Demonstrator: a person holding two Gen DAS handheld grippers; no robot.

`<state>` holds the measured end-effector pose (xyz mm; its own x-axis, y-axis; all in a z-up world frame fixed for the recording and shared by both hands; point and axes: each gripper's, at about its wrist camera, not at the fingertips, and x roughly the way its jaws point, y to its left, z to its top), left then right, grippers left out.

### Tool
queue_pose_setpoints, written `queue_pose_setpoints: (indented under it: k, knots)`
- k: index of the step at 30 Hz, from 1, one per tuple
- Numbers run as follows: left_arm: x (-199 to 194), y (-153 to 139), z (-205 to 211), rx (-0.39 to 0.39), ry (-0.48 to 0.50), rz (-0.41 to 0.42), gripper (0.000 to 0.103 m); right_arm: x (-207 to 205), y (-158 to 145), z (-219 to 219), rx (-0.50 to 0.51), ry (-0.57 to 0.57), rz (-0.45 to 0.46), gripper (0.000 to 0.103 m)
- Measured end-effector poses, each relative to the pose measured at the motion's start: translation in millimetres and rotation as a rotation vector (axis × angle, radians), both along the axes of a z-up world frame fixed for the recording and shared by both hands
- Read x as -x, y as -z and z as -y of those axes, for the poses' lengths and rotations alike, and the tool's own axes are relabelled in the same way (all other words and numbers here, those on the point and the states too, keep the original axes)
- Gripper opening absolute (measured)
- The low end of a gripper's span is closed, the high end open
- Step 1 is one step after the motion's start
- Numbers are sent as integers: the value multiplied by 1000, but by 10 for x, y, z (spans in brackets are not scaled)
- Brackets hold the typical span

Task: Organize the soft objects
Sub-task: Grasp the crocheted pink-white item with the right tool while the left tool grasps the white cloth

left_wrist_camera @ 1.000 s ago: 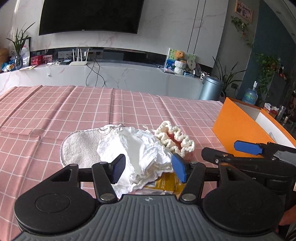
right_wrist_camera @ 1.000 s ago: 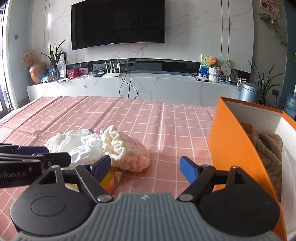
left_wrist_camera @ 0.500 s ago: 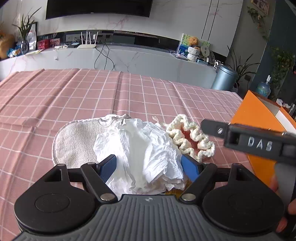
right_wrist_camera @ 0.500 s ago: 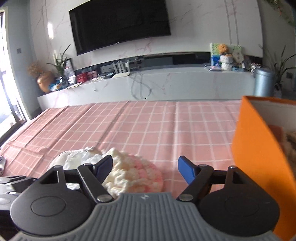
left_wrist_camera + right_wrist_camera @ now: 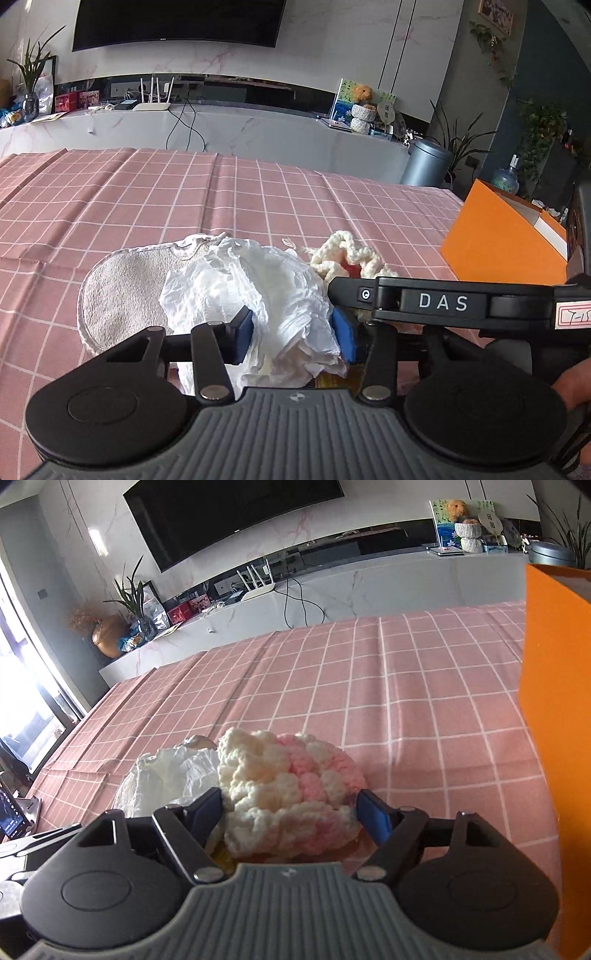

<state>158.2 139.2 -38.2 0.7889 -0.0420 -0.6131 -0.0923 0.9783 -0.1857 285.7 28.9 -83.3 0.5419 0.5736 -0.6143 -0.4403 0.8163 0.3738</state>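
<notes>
Your left gripper (image 5: 295, 336) fingers are closing on the crumpled white tissue (image 5: 255, 295) between them, pads pressing its sides. Your right gripper (image 5: 291, 812) fingers, closing too, straddle the cream-and-pink crochet piece (image 5: 291, 786) without pinching it. "DAS" marks the right gripper's arm, ahead of your left fingers; the orange box (image 5: 498, 240) sits beyond on the desk (image 5: 184, 199).

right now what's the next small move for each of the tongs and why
Probably finish both squeezes before lifting. The left tongs are closing with the white tissue between the pads, and the right tongs are closing around the knit piece. The orange box stands open close by.
</notes>
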Motion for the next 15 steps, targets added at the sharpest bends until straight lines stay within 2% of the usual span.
queue_pose_setpoints:
  k: [3,9,10,11,13,14,15]
  knots:
    - [5,16,-22,21,-3,4,45,4,-13,10,16,-3,2,65]
    - [-8,3,7,-4,14,15,37,52,-45,22,54,-4,22,52]
    - [-11,0,-6,3,10,16,36,69,-60,16,62,-5,34,47]
    - [-11,-7,-17,9,6,18,35,90,-80,18,64,-4,51,36]
    - [-2,-21,-29,9,4,27,34,130,-150,27,71,-6,87,25]
    - [8,-32,-32,10,3,35,34,145,-184,23,81,-12,102,14]
    - [20,-48,-31,11,3,45,34,161,-202,26,90,-10,112,14]
